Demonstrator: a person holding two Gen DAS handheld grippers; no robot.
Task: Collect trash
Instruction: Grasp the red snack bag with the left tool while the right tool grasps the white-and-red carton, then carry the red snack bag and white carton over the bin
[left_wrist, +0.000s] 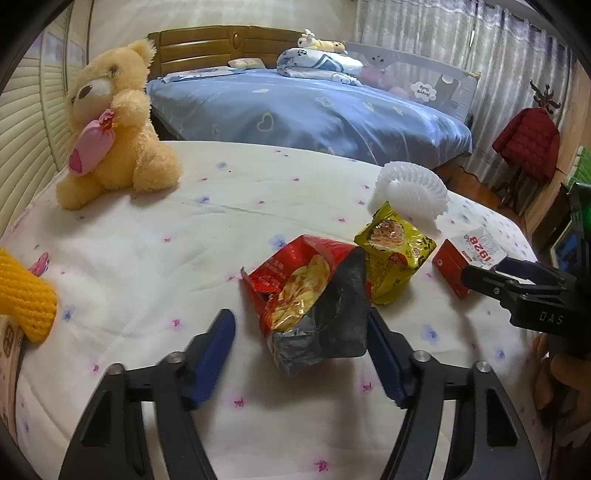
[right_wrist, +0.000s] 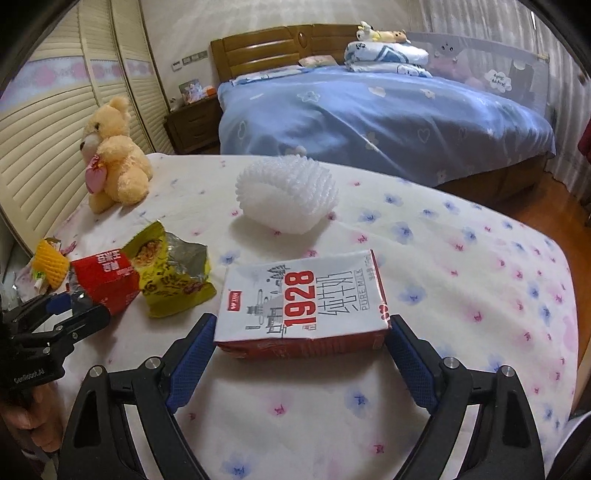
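Note:
A torn red chip bag (left_wrist: 310, 295) lies on the white flowered bed between the fingers of my open left gripper (left_wrist: 301, 325); its foil edge is against the right finger. Beside it lie a yellow-green snack wrapper (left_wrist: 391, 251) and a white foam fruit net (left_wrist: 413, 188). A red-and-white 1928 milk carton (right_wrist: 303, 299) lies flat between the fingers of my open right gripper (right_wrist: 301, 328), close to both pads. The carton (left_wrist: 465, 254) also shows in the left wrist view, with the right gripper (left_wrist: 480, 277) at it. The red bag (right_wrist: 107, 280), wrapper (right_wrist: 173, 273) and foam net (right_wrist: 288, 195) show in the right wrist view.
A yellow teddy bear (left_wrist: 118, 122) sits at the far left of the bed by louvred closet doors. A yellow foam net (right_wrist: 50, 267) and small scraps lie at the bed's left edge. A blue bed (right_wrist: 388, 118) stands beyond, with wooden floor on the right.

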